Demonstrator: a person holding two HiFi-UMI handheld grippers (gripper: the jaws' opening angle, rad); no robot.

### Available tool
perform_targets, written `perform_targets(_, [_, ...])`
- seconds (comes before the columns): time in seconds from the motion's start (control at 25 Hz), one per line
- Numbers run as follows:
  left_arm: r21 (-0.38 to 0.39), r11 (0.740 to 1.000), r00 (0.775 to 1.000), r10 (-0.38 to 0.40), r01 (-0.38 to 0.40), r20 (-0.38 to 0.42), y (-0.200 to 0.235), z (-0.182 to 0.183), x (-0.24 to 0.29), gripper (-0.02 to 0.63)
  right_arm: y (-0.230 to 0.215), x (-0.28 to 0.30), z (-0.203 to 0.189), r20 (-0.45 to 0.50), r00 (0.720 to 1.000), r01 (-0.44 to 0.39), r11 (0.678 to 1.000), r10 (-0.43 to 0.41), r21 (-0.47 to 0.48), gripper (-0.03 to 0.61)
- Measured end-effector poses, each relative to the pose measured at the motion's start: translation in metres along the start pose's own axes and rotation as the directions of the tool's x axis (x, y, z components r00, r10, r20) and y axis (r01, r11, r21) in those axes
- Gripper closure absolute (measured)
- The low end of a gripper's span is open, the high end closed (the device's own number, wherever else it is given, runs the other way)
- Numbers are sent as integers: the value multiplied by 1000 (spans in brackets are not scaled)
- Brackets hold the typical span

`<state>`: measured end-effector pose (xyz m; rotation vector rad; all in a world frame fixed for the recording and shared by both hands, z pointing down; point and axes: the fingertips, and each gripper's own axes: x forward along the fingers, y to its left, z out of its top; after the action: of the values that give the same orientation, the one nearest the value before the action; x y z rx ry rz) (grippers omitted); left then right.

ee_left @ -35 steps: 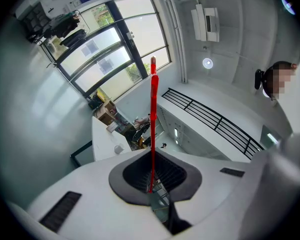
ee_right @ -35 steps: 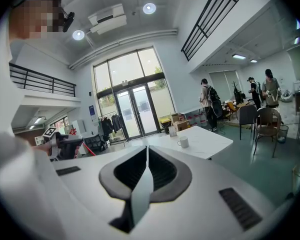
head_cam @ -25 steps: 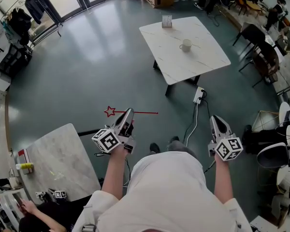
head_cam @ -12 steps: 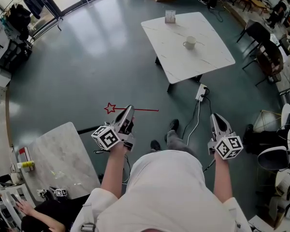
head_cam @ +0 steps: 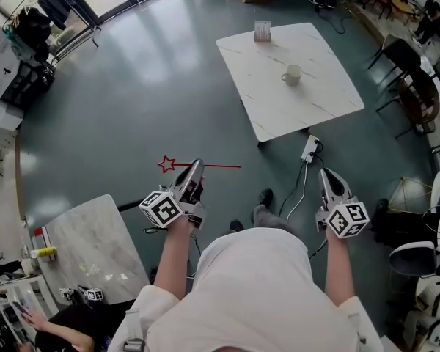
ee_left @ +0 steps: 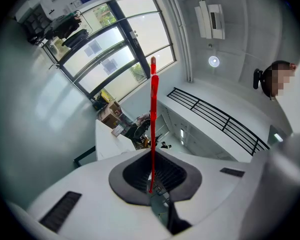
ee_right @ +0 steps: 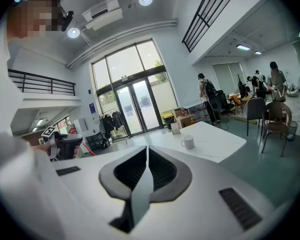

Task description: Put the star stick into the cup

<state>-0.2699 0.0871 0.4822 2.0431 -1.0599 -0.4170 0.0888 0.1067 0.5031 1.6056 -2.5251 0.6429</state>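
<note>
A thin red star stick [head_cam: 209, 166] lies crosswise in my left gripper [head_cam: 195, 167], star to the left and bare end to the right. In the left gripper view the stick [ee_left: 152, 119] rises straight out of the jaws, and the left gripper [ee_left: 151, 185] is shut on it. The white cup [head_cam: 292, 74] stands on the white marble table [head_cam: 315, 105] ahead and to the right, well apart from both grippers. My right gripper [head_cam: 328, 174] is shut with nothing in it. In the right gripper view the cup [ee_right: 188, 142] stands beyond the right gripper [ee_right: 147, 156].
A small card stand [head_cam: 262, 31] sits at the white table's far edge. A power strip [head_cam: 309, 149] and its cable lie on the floor by that table. Chairs [head_cam: 403, 61] stand at the right. Another marble table [head_cam: 88, 244] is at lower left, with a person beside it.
The white table and cup have drawn nearer and shifted right in the head view. Both grippers keep their places in the view, the left one still holding the stick.
</note>
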Motion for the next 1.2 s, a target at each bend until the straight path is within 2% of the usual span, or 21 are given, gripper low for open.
perform_targets(0.44, [6, 1000, 1000, 22, -22, -3, -1, 10, 90, 591, -69, 59, 34, -27, 999, -32, 999, 32, 18, 548])
perform_targets(0.84, [14, 999, 999, 49, -50, 9, -7, 2, 155, 591, -130, 94, 41, -86, 993, -77, 997, 78, 18, 548])
perform_targets(1.2, [23, 999, 999, 42, -41, -26, -17, -11, 206, 591, -171, 104, 44, -105, 992, -71, 996, 76, 53, 548])
